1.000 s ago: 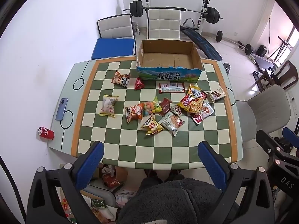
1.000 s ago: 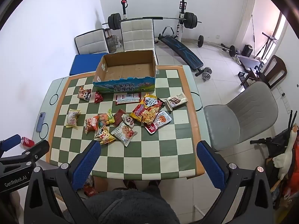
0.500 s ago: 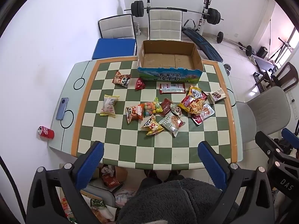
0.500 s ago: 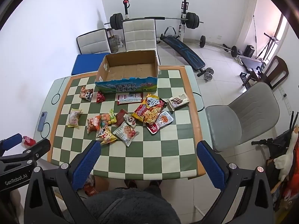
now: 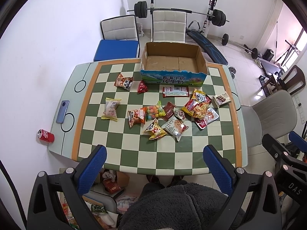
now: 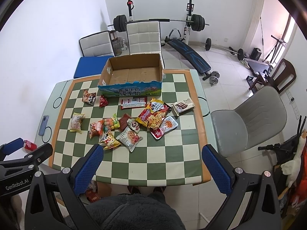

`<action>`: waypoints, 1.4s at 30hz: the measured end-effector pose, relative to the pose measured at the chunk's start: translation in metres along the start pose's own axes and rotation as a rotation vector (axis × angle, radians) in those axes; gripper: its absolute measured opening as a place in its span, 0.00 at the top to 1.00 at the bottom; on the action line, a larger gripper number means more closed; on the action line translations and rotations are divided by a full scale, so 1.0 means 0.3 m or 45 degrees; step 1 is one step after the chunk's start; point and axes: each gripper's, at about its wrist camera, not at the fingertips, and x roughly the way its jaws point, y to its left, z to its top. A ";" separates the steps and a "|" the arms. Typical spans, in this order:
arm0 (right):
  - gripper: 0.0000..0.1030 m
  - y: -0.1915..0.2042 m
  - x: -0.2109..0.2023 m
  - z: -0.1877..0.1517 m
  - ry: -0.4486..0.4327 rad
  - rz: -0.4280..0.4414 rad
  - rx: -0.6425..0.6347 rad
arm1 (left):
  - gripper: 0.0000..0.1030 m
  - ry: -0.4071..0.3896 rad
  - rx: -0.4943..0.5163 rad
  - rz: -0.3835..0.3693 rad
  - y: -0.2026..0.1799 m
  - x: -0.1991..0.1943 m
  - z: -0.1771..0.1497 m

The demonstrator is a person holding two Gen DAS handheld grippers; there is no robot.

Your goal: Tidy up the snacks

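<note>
Snacks (image 5: 163, 113) lie scattered in loose packets across the middle of the checkered table (image 5: 119, 159), none yet sorted. At the table's far edge stands an open cardboard box (image 5: 172, 76), its floor bare; its place right behind the packets suggests it is the intended receptacle. The largest packet, a yellow-and-red noodle bag (image 6: 153, 115), overlaps a flat red pouch (image 6: 165, 127); smaller items, such as a panda-print bag (image 5: 154, 129) and a cookie packet (image 5: 175, 127), sit nearest the operator.

Both tools are held high above the near table edge, well apart from every packet, likely to survey the layout before a first pick. The left gripper (image 5: 153, 159) has its jaws spread wide and holds nothing. The right gripper (image 6: 151, 157) is likewise spread and empty. Every packet lies forward of and below the fingertips.
</note>
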 end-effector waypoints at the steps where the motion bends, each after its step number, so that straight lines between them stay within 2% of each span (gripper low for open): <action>1: 0.00 0.000 0.000 0.000 -0.001 -0.001 0.000 | 0.00 -0.006 -0.009 -0.002 0.014 -0.021 -0.007; 34: 0.00 -0.002 0.006 0.002 -0.010 0.006 -0.002 | 0.00 -0.008 -0.007 -0.015 0.003 -0.027 -0.005; 37: 0.00 0.007 -0.012 0.025 -0.015 0.007 -0.002 | 0.00 -0.012 -0.005 -0.012 0.007 -0.025 -0.006; 39: 0.00 0.020 -0.038 0.093 -0.018 0.010 0.002 | 0.00 -0.010 -0.006 -0.013 0.010 -0.022 -0.002; 42: 0.00 0.023 -0.034 0.123 -0.019 0.013 0.006 | 0.00 -0.010 -0.007 -0.013 0.004 -0.024 -0.001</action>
